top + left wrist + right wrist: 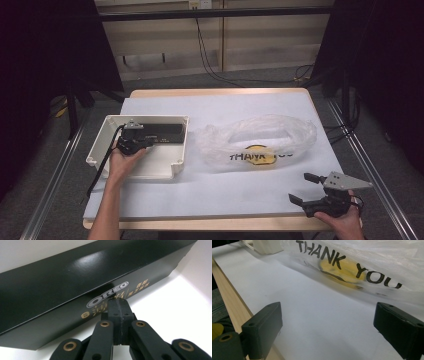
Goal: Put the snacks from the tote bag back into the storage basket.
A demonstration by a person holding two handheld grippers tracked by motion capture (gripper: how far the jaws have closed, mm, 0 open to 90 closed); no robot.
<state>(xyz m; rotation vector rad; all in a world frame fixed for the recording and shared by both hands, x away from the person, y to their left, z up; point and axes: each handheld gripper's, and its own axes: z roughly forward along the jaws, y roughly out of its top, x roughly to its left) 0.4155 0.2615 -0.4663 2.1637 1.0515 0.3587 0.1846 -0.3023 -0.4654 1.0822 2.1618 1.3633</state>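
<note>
High view: the left gripper point(134, 141) is in the white tray point(102, 136), the black Oreo box point(162, 132) just at its two o'clock, long axis across.

Left gripper view: jaws pressed together, empty, the box dead ahead.

Right gripper view: right gripper point(329, 332) spread wide, the plastic bag point(362, 267) at twelve.

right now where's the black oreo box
In the high view the black Oreo box lies inside the white bin at table left, along its far wall; the left hand-held gripper, jaws shut, points at its printed side.
</note>
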